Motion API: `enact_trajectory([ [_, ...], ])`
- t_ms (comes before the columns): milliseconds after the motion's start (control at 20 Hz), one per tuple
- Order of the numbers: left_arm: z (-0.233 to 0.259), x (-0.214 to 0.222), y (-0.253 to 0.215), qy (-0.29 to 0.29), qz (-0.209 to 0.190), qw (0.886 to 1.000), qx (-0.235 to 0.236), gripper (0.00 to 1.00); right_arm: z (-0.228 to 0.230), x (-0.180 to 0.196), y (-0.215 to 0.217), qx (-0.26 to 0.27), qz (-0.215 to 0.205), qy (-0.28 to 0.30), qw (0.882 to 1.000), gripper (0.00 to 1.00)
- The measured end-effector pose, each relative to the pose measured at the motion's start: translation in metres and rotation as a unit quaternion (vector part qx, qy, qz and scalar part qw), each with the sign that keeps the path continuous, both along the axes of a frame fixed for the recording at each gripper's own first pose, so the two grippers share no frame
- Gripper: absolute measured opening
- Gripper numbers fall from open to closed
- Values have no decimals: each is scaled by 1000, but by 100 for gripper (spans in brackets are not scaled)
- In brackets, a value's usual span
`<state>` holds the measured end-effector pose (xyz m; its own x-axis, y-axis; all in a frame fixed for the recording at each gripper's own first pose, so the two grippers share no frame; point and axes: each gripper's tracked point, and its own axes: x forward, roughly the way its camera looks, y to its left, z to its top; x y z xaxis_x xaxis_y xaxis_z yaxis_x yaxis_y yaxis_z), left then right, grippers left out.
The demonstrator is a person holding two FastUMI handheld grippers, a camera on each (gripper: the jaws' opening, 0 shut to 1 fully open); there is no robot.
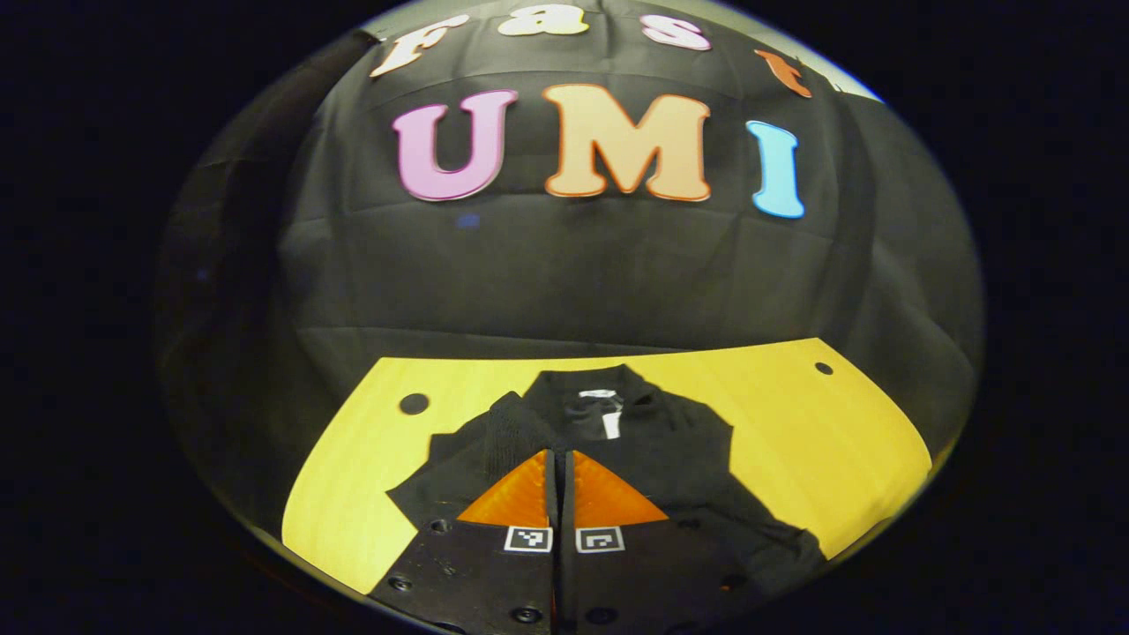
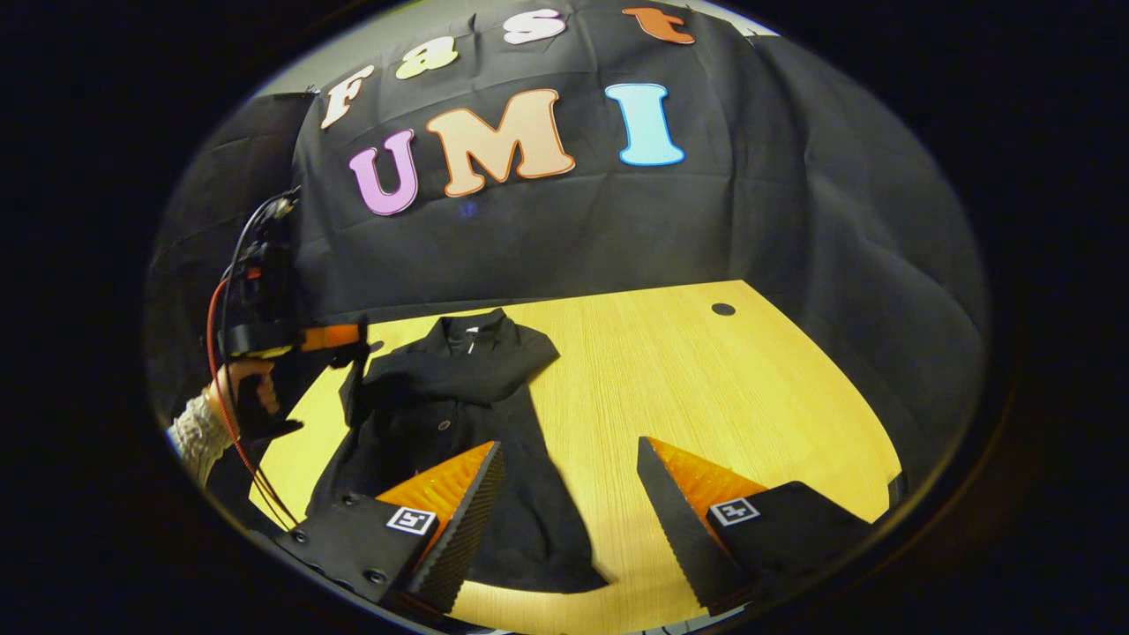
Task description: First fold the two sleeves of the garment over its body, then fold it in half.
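The garment — a dark, buttoned top — is laid flat on the yellow surface, collar toward the booth wall. In the right gripper view, one sleeve is seen folded across the chest. At the other side, the second sleeve is raised off the surface by the left tongs, which are clenched on its cloth; in the left gripper view the fingers are pressed together over the fabric. The right tongs are released, jaws wide apart, hovering near the hem. The second sleeve fold is judged in hand — next, the sleeve must be carried over the body and let go.
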<state>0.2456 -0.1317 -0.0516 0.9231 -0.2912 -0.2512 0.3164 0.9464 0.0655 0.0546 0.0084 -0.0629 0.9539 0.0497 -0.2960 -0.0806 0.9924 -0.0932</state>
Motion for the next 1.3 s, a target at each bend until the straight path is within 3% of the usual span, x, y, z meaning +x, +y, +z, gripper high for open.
enact_trajectory([
  [150,-13,9,-48,10,-24,1000,9,0,-10,-6,-11,11,-2,14,1000,97],
  [500,-46,22,-119,34,-39,998,20,0,-27,-12,-46,16,-14,32,999,97],
  [900,-93,40,-161,64,-46,994,73,0,-26,-1,-78,12,-15,38,999,97],
  [1300,-118,47,-193,72,-62,992,87,0,-36,2,-81,21,-9,44,999,96],
])
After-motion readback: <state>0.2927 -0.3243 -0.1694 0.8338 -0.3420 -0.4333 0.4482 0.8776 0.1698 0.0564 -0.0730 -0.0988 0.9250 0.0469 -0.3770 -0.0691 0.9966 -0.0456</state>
